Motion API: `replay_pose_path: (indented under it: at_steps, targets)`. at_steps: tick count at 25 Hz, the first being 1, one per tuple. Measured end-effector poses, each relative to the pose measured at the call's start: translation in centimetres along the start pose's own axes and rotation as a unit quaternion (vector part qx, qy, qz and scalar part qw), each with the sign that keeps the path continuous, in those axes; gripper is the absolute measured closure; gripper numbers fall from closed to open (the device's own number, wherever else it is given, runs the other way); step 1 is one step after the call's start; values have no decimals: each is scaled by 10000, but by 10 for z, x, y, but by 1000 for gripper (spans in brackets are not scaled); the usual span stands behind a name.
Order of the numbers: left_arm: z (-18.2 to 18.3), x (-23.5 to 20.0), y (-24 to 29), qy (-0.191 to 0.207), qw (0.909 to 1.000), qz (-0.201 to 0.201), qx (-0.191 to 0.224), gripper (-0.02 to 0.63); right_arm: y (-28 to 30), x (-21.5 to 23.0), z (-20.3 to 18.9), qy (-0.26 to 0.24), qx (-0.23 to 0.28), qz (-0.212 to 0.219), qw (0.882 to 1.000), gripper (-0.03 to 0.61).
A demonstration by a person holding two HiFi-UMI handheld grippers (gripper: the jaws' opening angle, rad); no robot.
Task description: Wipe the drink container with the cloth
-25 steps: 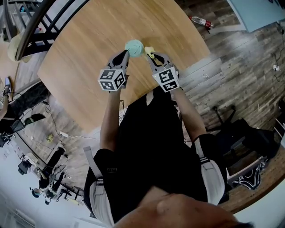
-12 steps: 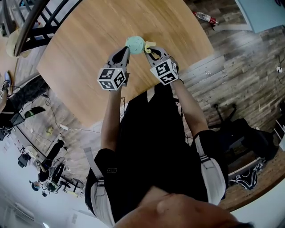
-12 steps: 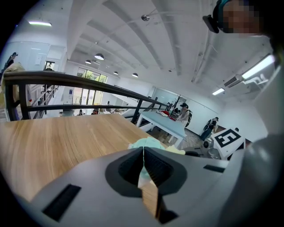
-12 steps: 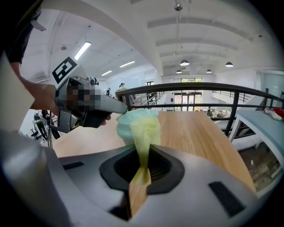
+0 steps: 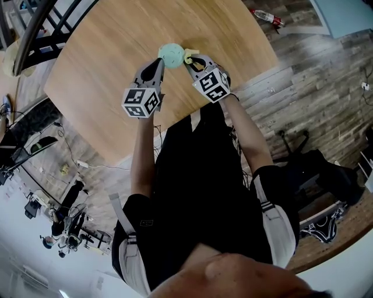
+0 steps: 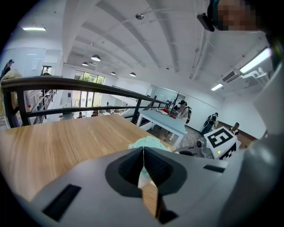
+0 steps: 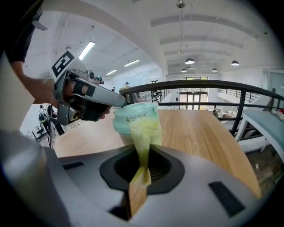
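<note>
A mint-green drink container [image 5: 171,53] is held above the wooden table [image 5: 105,81] in the head view. My left gripper [image 5: 161,61] is shut on the container's near-left edge, and a thin mint edge shows between its jaws [image 6: 143,153]. My right gripper [image 5: 189,60] is shut on a yellow-green cloth [image 5: 187,56]. In the right gripper view the cloth [image 7: 144,133] lies against the front of the container [image 7: 133,114], over its lower part. The left gripper's tip meets the container at its upper left there. The container's base is hidden.
A black railing [image 5: 35,35] runs along the table's far left side. The table's near edge is just below the grippers. A bottle [image 5: 267,17] lies on the plank floor at the upper right. A pale blue table [image 6: 166,120] stands beyond, with people in the background.
Both grippers, with the container and cloth, have moved up the head view, farther over the table and slightly left. The grips look unchanged.
</note>
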State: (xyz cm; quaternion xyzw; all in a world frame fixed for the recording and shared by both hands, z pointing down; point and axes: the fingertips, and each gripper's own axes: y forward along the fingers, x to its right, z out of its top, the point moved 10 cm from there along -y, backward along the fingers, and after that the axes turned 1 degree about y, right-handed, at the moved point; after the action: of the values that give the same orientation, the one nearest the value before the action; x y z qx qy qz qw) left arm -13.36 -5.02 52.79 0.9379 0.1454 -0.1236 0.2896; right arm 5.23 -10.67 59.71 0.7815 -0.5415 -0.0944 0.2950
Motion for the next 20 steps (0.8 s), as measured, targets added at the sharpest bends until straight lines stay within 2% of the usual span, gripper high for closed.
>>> replay_pose_path:
  at_steps: [6,12,16,20]
  targets:
    - [-2,1,1,-151,9998,-2,99,591,9,0,-14,-265,-277,275,9989,535]
    - [-2,0,0,-183,9997,9,131,591,25,6,-27,-291,-540,447,9971,535]
    - [-3,0,0,-182,9997,6,151,591,39,10,-38,-243,-802,439,9955,535]
    - [-3,-3,0,-126,9998,-36,115,591,52,13,-46,10,-1016,429,9939,535]
